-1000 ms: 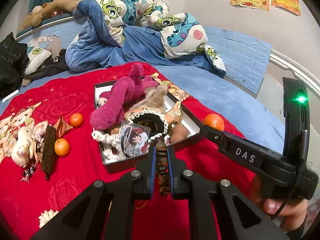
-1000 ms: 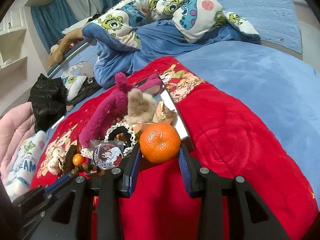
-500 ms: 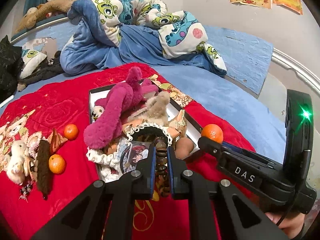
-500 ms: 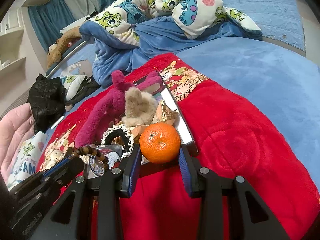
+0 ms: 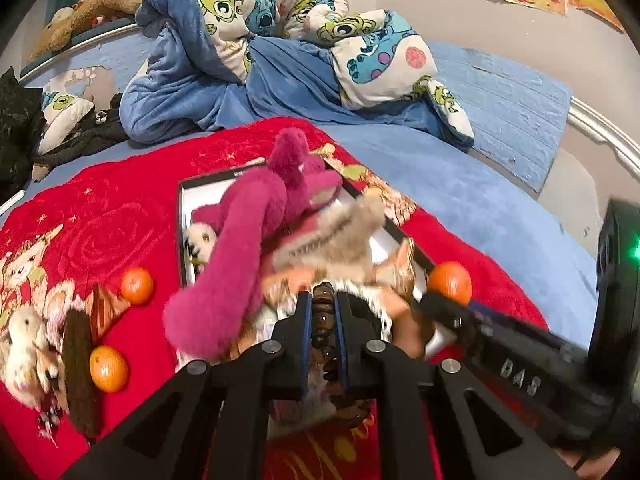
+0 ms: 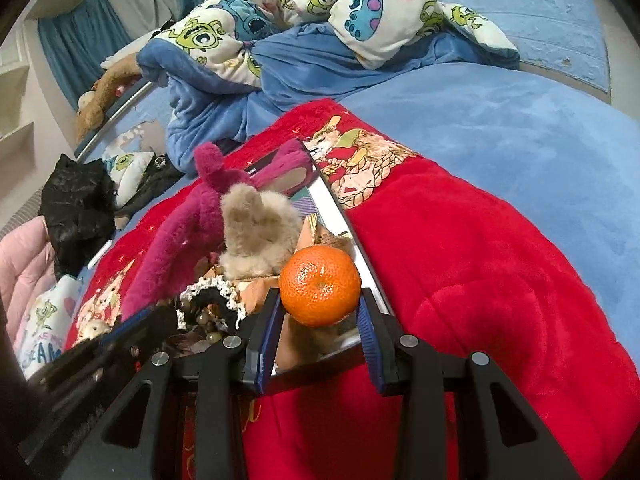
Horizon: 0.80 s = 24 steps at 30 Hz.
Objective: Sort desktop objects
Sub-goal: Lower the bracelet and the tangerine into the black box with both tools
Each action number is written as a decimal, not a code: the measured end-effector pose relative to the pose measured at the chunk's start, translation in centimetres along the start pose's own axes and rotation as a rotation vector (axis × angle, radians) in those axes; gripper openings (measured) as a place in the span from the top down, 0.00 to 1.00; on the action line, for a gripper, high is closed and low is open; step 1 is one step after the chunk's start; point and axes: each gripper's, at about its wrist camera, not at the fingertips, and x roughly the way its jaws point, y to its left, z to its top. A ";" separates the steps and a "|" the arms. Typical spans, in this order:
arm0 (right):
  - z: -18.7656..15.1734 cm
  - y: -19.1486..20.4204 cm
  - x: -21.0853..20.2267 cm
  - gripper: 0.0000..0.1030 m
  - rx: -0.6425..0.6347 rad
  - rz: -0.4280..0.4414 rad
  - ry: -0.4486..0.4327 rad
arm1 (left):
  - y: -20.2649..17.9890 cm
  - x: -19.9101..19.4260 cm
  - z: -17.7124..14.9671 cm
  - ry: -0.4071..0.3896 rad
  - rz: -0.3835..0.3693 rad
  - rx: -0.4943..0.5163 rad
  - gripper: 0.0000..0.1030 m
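Observation:
My left gripper [image 5: 322, 308] is shut on a brown bead bracelet [image 5: 323, 320] and holds it over the near end of the black-rimmed tray [image 5: 182, 232]. The tray holds a magenta plush [image 5: 248, 240], a tan plush [image 5: 348, 232], a black lace scrunchie [image 6: 212, 300] and other small items. My right gripper [image 6: 320, 308] is shut on an orange tangerine [image 6: 319, 286] above the tray's near right rim [image 6: 340, 216]. That tangerine also shows in the left wrist view [image 5: 450, 282]. The left gripper shows at lower left of the right wrist view [image 6: 160, 320].
Two more tangerines [image 5: 137, 285] [image 5: 109, 368] lie on the red blanket [image 5: 100, 220] left of the tray, beside a dark brown strip [image 5: 78, 360] and a small white plush [image 5: 24, 344]. A rumpled blue monster-print duvet [image 5: 260, 40] lies behind.
My left gripper has carried the bracelet forward from the red blanket to over the tray's near end. My right gripper has moved forward a little with the tangerine.

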 end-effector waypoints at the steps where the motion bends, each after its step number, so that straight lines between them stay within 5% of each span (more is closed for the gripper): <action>1: 0.0 0.0 0.1 0.65 0.001 -0.001 0.000 | 0.0 0.1 0.6 -0.006 0.005 0.005 0.89; 24: 0.8 0.3 2.5 0.66 -0.004 -0.065 0.019 | 0.3 3.8 -2.0 -0.005 0.121 0.065 0.89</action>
